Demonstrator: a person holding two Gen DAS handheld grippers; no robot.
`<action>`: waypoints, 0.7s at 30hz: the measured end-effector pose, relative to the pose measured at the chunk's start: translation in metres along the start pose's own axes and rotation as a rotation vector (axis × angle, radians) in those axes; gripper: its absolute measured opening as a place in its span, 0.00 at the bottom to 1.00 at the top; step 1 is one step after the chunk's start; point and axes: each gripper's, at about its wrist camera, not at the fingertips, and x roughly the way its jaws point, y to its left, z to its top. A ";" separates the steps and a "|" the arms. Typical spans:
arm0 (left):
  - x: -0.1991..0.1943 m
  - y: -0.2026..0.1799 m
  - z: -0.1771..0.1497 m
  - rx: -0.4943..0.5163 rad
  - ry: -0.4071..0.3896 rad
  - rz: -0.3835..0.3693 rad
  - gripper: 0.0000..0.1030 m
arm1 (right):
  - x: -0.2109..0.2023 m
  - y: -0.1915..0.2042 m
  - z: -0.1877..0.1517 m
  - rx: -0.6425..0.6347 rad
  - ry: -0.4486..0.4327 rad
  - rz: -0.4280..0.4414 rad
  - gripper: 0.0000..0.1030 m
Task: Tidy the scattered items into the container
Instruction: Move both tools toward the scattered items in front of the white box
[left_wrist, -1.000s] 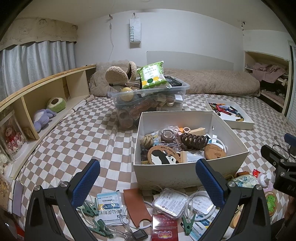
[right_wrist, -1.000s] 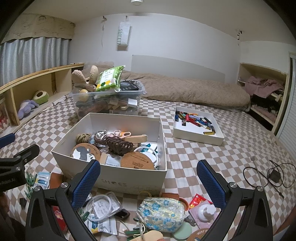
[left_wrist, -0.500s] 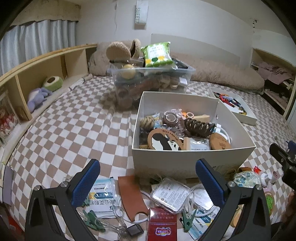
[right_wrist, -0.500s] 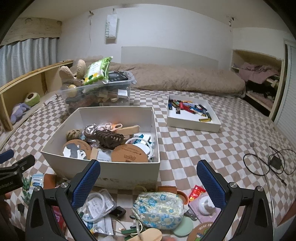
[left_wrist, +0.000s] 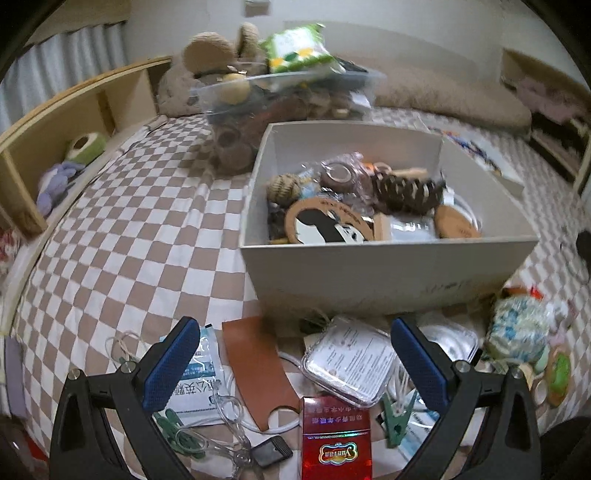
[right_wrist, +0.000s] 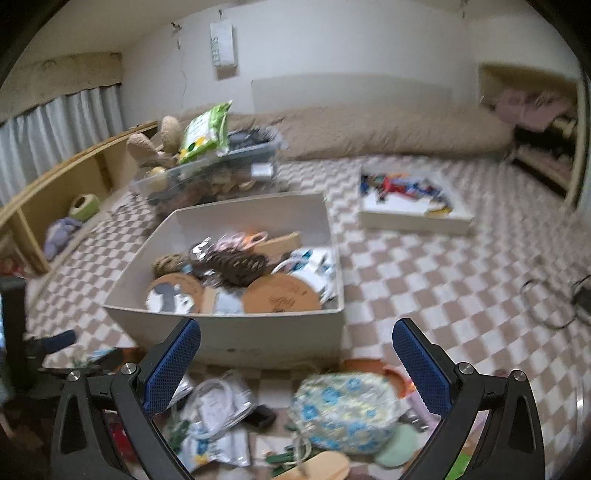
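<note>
Left wrist view looks down over the left gripper (left_wrist: 291, 363), whose blue-padded fingers (left_wrist: 170, 363) stand wide apart with nothing between them, above a clutter of small items on the brown-and-white checkered bedspread (left_wrist: 122, 236). Beneath that gap lie a flat brown leather piece (left_wrist: 256, 369), a clear plastic packet with a printed label (left_wrist: 351, 363) to its right, and a red foil-printed box (left_wrist: 335, 439) at the near edge. A white sachet with blue print (left_wrist: 195, 387) lies under the left finger, with green clothespins (left_wrist: 177, 432) and clear-handled scissors (left_wrist: 231, 424) nearer still. Just beyond the clutter stands the open white cardboard box (left_wrist: 384, 269), already holding a round wooden coaster with a black-and-white picture (left_wrist: 325, 223), a ball of twine (left_wrist: 283, 186) and a dark brown hair claw (left_wrist: 406, 192). Right wrist view, blurred, shows the right gripper (right_wrist: 295, 363) likewise spread open and empty, hanging over a blue-and-yellow floral fabric pouch (right_wrist: 343, 413) that lies on the bedspread just in front of the box's near right corner. Far right, well apart from the box, sits a shallow white tray of coloured pieces (right_wrist: 410, 206); behind the box stands a clear plastic bin (right_wrist: 214, 177) heaped with things.
</note>
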 end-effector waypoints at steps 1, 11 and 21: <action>0.002 -0.003 -0.001 0.020 0.005 -0.004 1.00 | 0.003 -0.003 -0.001 0.011 0.007 0.027 1.00; 0.024 -0.025 0.004 0.161 0.070 -0.058 1.00 | 0.019 -0.016 -0.012 -0.024 -0.005 -0.030 1.00; 0.056 0.004 -0.011 0.243 0.147 -0.117 1.00 | 0.048 -0.057 -0.038 0.113 0.207 -0.067 1.00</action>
